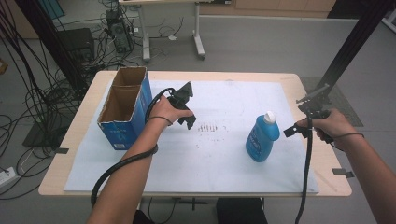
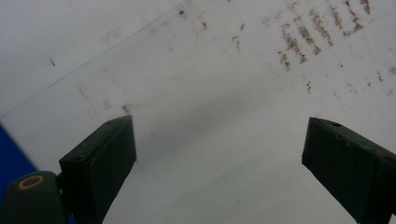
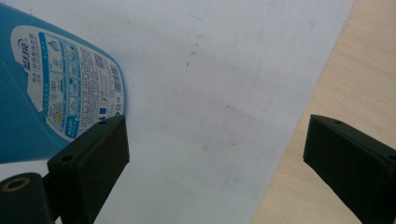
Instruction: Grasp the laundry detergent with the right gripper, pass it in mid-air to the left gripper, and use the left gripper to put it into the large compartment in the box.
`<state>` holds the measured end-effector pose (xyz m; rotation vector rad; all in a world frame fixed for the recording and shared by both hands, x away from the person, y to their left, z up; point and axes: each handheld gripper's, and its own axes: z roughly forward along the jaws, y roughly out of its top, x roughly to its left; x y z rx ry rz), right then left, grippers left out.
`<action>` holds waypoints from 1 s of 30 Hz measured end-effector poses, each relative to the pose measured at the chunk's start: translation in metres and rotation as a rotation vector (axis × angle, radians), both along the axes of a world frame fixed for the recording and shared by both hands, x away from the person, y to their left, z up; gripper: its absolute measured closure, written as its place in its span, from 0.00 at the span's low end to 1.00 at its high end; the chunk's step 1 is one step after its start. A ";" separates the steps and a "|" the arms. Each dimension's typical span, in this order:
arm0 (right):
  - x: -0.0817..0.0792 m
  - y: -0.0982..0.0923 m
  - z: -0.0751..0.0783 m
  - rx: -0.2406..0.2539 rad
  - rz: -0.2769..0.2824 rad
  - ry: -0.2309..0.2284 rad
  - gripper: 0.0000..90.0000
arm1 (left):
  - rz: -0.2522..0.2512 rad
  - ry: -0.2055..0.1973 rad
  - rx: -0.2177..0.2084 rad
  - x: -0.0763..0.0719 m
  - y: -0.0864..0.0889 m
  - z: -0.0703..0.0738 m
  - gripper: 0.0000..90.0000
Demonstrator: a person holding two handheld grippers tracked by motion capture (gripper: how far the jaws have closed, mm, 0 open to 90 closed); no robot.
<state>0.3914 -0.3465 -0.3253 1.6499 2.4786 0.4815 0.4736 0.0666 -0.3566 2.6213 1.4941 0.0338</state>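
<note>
The blue plastic detergent bottle with a white cap (image 1: 262, 138) stands upright on the white paper sheet (image 1: 219, 163) that covers most of the pale wooden table (image 1: 60, 154), towards the sheet's right side. In my right gripper view the bottle's printed back label (image 3: 70, 84) sits at the upper left, just past my left-hand jaw, and nothing lies between my jaws but bare sheet and the table's edge.

My right gripper (image 1: 301, 122) hangs off to the right of the bottle, near it but not touching, over the right edge of the table. Its jaws stand wide apart and hold nothing.

My left gripper (image 1: 184, 106) is well apart from the bottle, over the left half of the sheet, just beside the open blue cardboard box (image 1: 125, 108) that stands at the sheet's left edge. Its jaws are also spread wide and empty; between them I see the white sheet, with a patch of reddish-brown smudge marks (image 2: 317, 32) beyond. Those same marks (image 1: 208, 127) lie on the sheet between my left gripper and the bottle.
</note>
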 end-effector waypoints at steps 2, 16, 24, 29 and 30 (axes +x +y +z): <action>0.000 0.000 0.000 0.000 0.001 -0.001 0.08 | 0.000 0.001 -0.002 0.000 0.000 0.000 0.11; -0.013 -0.009 0.004 -0.002 -0.003 -0.010 0.08 | -0.005 -0.002 -0.012 -0.002 -0.005 0.005 0.11; -0.025 -0.017 0.005 0.009 0.002 -0.021 0.07 | -0.008 -0.008 -0.007 -0.004 -0.005 0.007 0.11; -0.034 -0.017 0.004 0.010 0.022 -0.023 0.07 | -0.008 -0.004 -0.008 -0.004 -0.005 0.004 0.11; -0.036 -0.017 0.004 0.012 0.028 -0.025 0.07 | -0.011 -0.003 -0.007 -0.004 -0.005 0.004 0.11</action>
